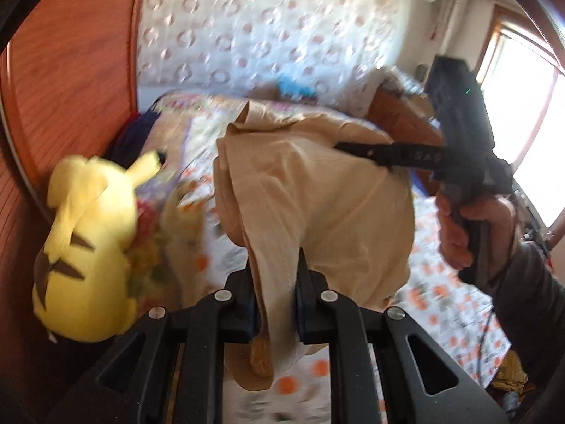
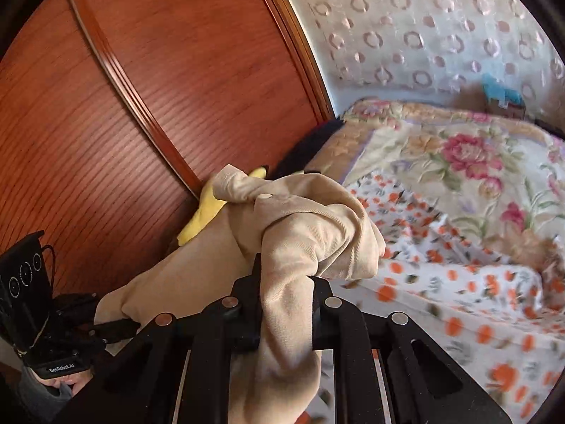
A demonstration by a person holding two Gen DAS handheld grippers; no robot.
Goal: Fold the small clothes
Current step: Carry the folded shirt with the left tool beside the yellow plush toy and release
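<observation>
A small beige garment [image 1: 310, 205] hangs in the air above the bed, stretched between both grippers. My left gripper [image 1: 274, 268] is shut on one edge of it at the bottom of the left wrist view. My right gripper [image 2: 285, 275] is shut on a bunched part of the same garment [image 2: 300, 233], which has a small button. The right gripper also shows in the left wrist view [image 1: 339, 146], at the garment's far right edge. The left gripper shows at the lower left of the right wrist view [image 2: 127, 323], on the garment's other end.
A bed with an orange-dotted sheet [image 2: 476, 304] and a floral quilt [image 2: 459, 162] lies below. A yellow plush toy [image 1: 88, 247] sits at the bed's left, against a red-brown wooden wardrobe [image 2: 159, 88]. A bright window [image 1: 529, 106] is at the right.
</observation>
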